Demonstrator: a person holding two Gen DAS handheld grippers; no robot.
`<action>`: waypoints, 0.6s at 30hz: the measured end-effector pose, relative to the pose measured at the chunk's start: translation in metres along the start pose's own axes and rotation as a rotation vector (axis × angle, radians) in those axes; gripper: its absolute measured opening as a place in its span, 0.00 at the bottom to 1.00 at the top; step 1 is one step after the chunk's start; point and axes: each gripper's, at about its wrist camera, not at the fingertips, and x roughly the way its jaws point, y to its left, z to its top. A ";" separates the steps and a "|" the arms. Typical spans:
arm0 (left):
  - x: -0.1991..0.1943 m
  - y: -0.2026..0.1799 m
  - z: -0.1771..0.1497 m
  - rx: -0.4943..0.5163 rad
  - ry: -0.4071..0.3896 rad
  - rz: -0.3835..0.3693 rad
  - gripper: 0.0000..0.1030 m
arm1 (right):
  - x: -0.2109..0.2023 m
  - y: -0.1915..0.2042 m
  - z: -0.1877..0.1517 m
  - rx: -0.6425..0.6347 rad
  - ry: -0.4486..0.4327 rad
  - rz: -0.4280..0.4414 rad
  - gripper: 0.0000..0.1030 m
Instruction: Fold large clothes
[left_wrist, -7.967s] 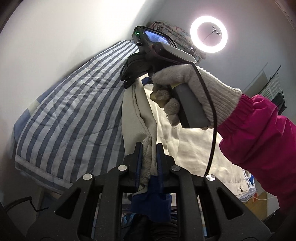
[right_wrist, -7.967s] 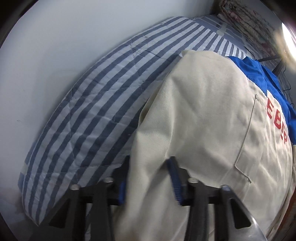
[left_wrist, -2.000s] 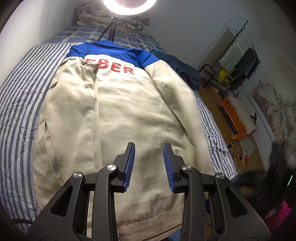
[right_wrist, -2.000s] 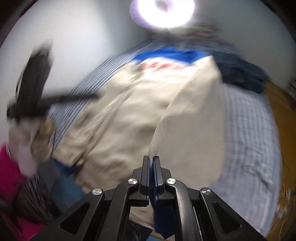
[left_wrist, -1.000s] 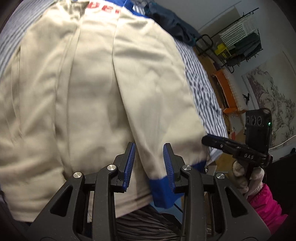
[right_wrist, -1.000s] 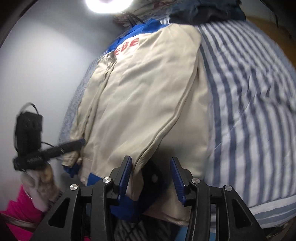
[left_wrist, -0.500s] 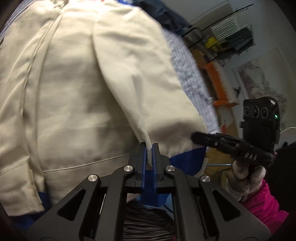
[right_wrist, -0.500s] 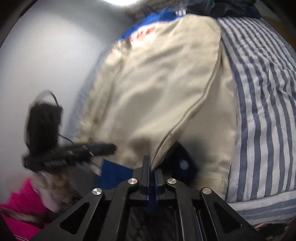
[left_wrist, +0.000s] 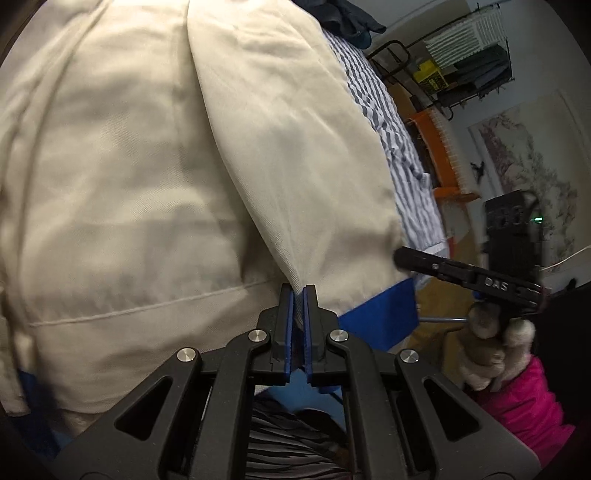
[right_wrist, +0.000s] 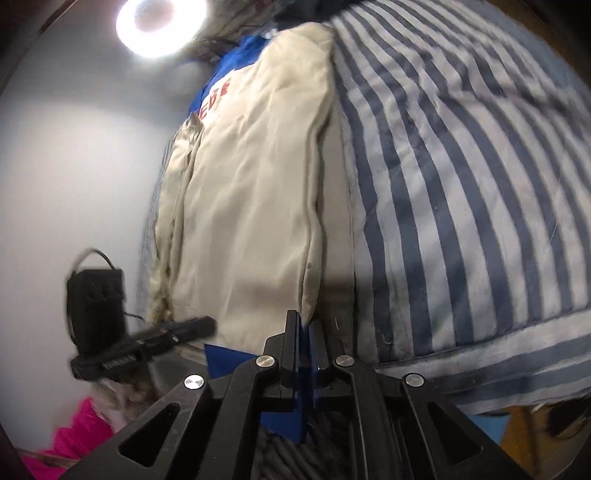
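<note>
A cream jacket (left_wrist: 147, 166) with a blue hem (left_wrist: 376, 310) and red letters (right_wrist: 216, 98) lies flat on the striped bed (right_wrist: 461, 184), both sleeves folded in. In the left wrist view my left gripper (left_wrist: 298, 295) is shut on the folded cream edge near the hem. My right gripper (right_wrist: 304, 325) is shut on the jacket's (right_wrist: 251, 203) right fold edge by the blue hem (right_wrist: 225, 358). Each gripper shows in the other's view: the right gripper (left_wrist: 400, 256) touches the jacket's right corner, and the left gripper (right_wrist: 207, 325) is at the left corner.
A gloved hand (left_wrist: 491, 350) with a pink sleeve (left_wrist: 524, 406) holds the right gripper. A dark blue garment (left_wrist: 340, 14) lies at the bed's far end. A ring light (right_wrist: 160, 18) shines by the white wall. A clothes rack (left_wrist: 465, 55) and orange furniture (left_wrist: 439, 147) stand right of the bed.
Both grippers were open a second ago and have shut on the jacket's lower fold edges. Both hands dropped closer to the hem.
</note>
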 end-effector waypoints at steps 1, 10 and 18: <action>-0.003 -0.002 -0.001 0.014 -0.009 0.026 0.02 | -0.002 0.010 0.000 -0.061 0.000 -0.061 0.05; -0.048 -0.034 -0.018 0.184 -0.213 0.295 0.02 | -0.011 0.033 0.006 -0.188 -0.093 -0.168 0.62; -0.058 -0.048 -0.019 0.256 -0.291 0.352 0.02 | 0.018 0.018 0.004 -0.131 -0.034 -0.191 0.59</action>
